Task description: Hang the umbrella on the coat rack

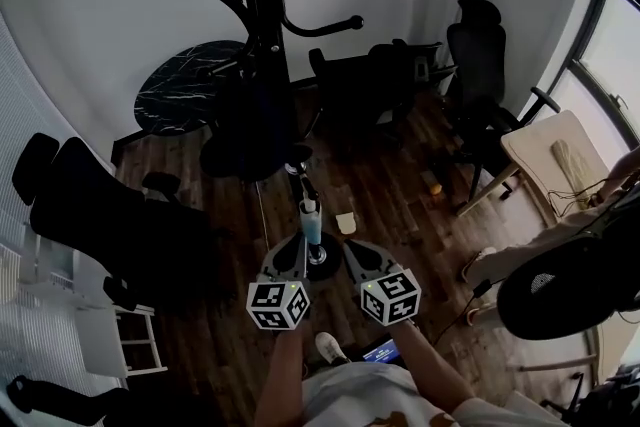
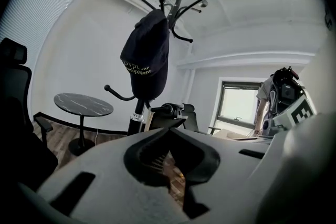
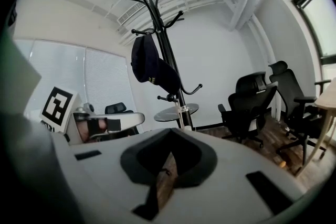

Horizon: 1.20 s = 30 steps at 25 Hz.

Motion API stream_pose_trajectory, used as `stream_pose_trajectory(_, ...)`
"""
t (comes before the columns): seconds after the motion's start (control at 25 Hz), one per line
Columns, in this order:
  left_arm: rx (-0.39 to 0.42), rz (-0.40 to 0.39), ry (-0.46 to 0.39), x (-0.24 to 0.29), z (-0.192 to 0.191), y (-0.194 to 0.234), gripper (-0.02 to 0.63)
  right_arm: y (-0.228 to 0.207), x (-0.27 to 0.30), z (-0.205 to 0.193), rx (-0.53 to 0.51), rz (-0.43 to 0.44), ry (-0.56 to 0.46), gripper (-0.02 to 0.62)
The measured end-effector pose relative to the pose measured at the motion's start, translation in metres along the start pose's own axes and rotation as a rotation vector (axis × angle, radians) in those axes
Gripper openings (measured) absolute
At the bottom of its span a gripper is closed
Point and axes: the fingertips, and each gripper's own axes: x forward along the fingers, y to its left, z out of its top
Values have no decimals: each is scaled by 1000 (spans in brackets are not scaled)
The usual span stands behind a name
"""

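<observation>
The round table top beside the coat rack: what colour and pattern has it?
Black with thin white veins, like marble; the round table top shows best in the head view.

**Readable text: one print only**

Left gripper view, 11 o'clock: yellow print (image 2: 142,69) in two lines on the dark fabric item (image 2: 149,44) hanging on the coat rack (image 2: 176,13). Top line looks like "DVPL", the second ends in "…elopMent"; its start is unclear. In the right gripper view the same print is too small to read. Head view, 6 o'clock: left marker cube (image 1: 278,303) and right marker cube (image 1: 391,296) carry black-and-white square codes, no letters.
</observation>
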Motion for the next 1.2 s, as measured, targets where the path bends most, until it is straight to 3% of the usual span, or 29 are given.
stream_pose_trajectory(0.28,33,58,-18,-25,7,-31,20,4,-44,15,2,31,-40,11)
stream_pose_trajectory(0.64,29,5,-86,-68,7,-89,20,26,-90,11,0,99,-74,11)
stream_pose_trajectory(0.92,50,65,-111,-93,3,-98,20,39,-112,3,-19,129,-84,12)
stream_pose_trajectory(1.2,30,67,-137,-98,11,-104,20,49,-123,10,-44,147,-94,11)
